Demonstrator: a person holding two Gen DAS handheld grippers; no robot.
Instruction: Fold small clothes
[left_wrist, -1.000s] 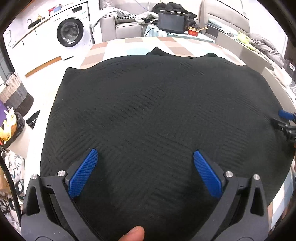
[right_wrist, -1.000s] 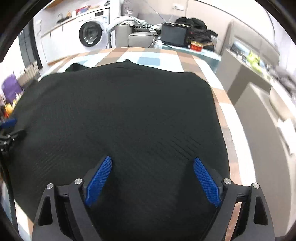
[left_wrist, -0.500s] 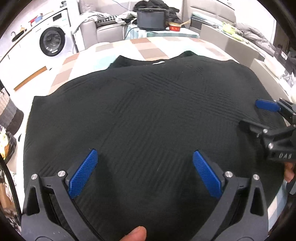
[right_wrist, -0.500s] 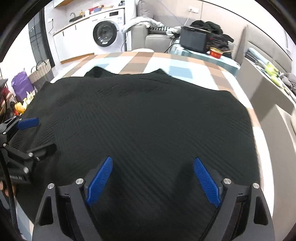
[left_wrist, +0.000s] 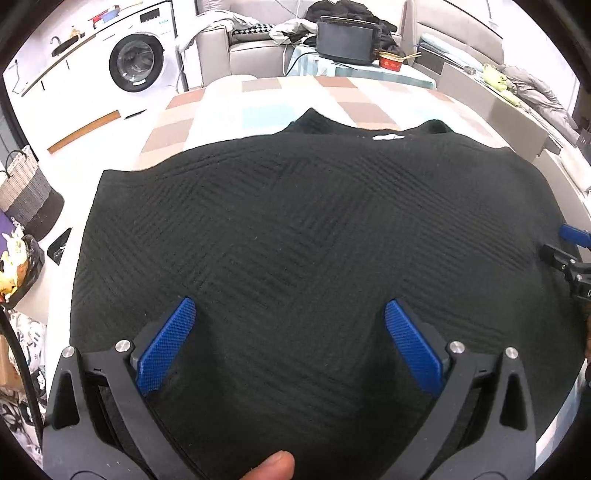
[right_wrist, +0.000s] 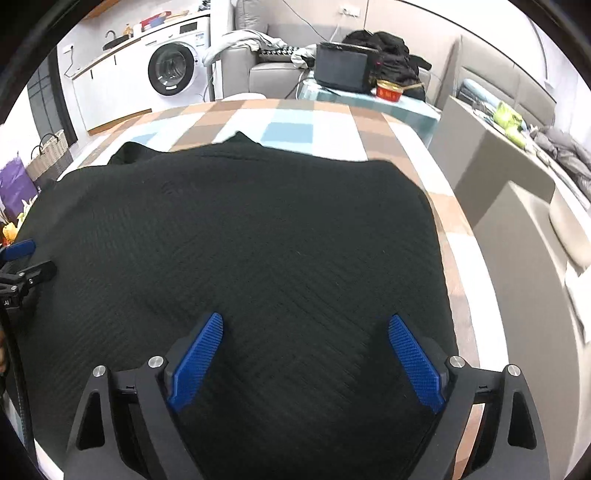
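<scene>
A black ribbed knit garment (left_wrist: 303, 236) lies spread flat over the checked tablecloth (left_wrist: 258, 107), its neckline with a white label (left_wrist: 388, 137) at the far side. My left gripper (left_wrist: 290, 314) hovers open over the garment's near left part, nothing between its blue pads (left_wrist: 166, 347). In the right wrist view the same garment (right_wrist: 236, 240) fills the table, and my right gripper (right_wrist: 304, 328) stands open above its near right part. Each gripper shows at the edge of the other's view: the right gripper (left_wrist: 565, 251) and the left gripper (right_wrist: 22, 258). A fingertip (left_wrist: 269, 467) shows at the bottom edge.
Behind the table stand a washing machine (left_wrist: 138, 66), a grey sofa (left_wrist: 255, 51) with clothes, and a black box (left_wrist: 345, 42) next to a red bowl (left_wrist: 391, 62). A woven basket (left_wrist: 26, 192) sits on the floor at left. Grey furniture (right_wrist: 491, 177) flanks the table's right edge.
Both grippers have shifted over the garment, first swinging toward each other, then apart again. Both stay open and the garment lies as before.
</scene>
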